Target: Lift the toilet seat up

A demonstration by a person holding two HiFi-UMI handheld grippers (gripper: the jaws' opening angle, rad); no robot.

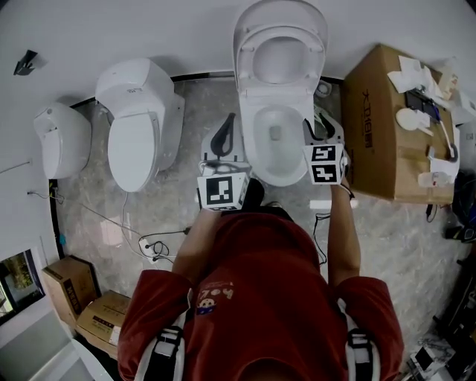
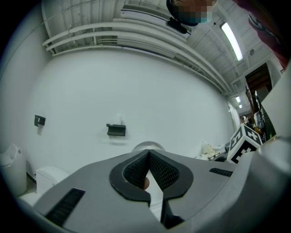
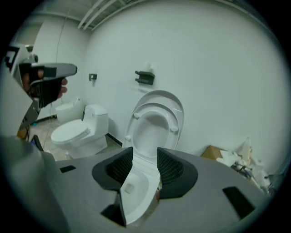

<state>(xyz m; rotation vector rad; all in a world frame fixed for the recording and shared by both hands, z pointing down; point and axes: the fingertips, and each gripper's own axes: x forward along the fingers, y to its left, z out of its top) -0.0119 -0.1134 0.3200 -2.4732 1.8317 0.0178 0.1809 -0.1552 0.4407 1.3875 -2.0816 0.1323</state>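
Toilet seat (image 1: 248,63) is seen raised upright against the lid (image 1: 281,11), above the open bowl (image 1: 277,160). Left tool (image 1: 225,138) is pressed together, empty. Right tool (image 1: 321,123) is spread, nothing pinched. Both are held beside the bowl.

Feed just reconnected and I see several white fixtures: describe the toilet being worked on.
Find the big cardboard box by the white wall. The toilet beside it is the only one with seat and lid raised; its neighbour is closed.
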